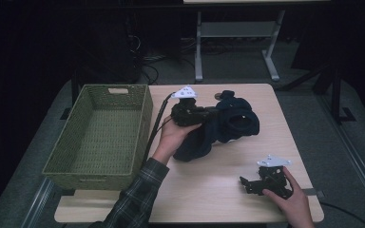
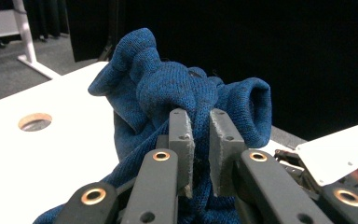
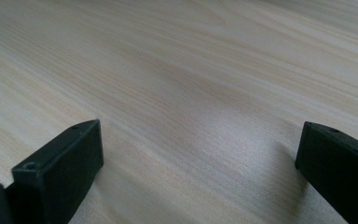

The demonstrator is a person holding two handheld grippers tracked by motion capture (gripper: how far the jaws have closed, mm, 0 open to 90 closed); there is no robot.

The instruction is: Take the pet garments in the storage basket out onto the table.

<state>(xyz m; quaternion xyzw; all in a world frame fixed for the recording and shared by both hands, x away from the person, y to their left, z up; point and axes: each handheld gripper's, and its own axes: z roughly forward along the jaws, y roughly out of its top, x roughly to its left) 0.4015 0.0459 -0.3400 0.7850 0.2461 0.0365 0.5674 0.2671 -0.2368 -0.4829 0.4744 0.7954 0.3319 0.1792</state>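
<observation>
Left gripper (image 2: 199, 154) pinches a fold of the blue knit garment (image 2: 177, 98), just right of the woven basket (image 1: 138, 137) | right gripper (image 3: 200, 177) wide open, empty, well right of basket | I should lift high so the cloth clears the rim.

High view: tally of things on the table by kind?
Dark blue knitted garment: 1
Olive-green woven basket: 1
Black hand-held gripper: 2, left hand-held gripper, right hand-held gripper
Total: 4
</observation>
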